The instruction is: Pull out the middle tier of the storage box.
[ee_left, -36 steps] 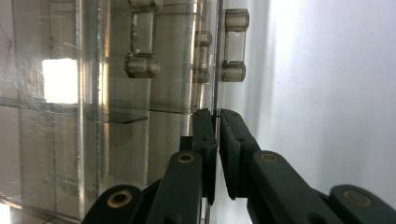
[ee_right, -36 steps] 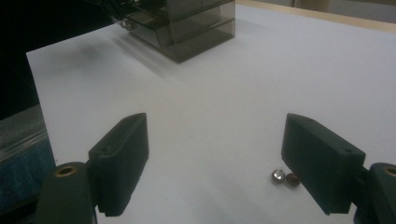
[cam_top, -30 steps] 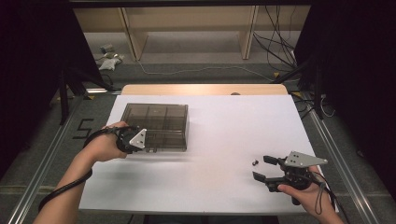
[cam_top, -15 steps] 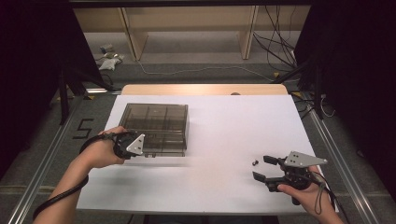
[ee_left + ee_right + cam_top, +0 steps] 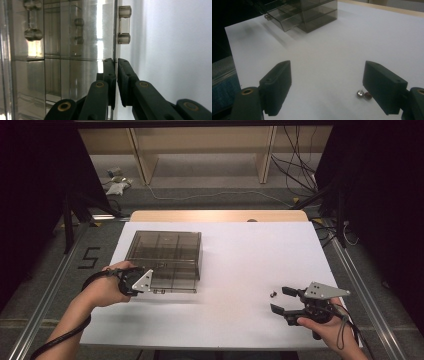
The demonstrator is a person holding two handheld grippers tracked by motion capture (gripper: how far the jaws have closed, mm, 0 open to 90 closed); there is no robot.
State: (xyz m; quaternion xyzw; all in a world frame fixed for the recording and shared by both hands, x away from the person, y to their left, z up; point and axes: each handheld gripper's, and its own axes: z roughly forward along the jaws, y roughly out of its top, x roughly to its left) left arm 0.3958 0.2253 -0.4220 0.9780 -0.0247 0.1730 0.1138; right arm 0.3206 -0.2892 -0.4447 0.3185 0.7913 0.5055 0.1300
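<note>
A smoky clear compartment box (image 5: 165,254) lies on the left half of the white table. My left gripper (image 5: 144,282) is at its near left corner, shut on the thin clear lid edge (image 5: 115,37); a hinge-like clear knob (image 5: 124,25) sits just beyond the jaws. In the right gripper view the lid (image 5: 283,18) stands slightly off the box body. My right gripper (image 5: 283,300) rests at the near right, its jaws wide open (image 5: 329,90) with nothing between them. Two tiny pieces, one silver and one dark red (image 5: 363,94), lie by its right jaw (image 5: 273,294).
The white tabletop (image 5: 240,255) stretches between the box and the right gripper. A wooden strip (image 5: 215,215) runs along the far edge. Cables and shelving (image 5: 210,150) lie on the floor beyond.
My left hand has drawn slightly toward the near table edge, keeping its hold on the lid edge, and the box's near edge now reaches closer. The right gripper has stayed put.
</note>
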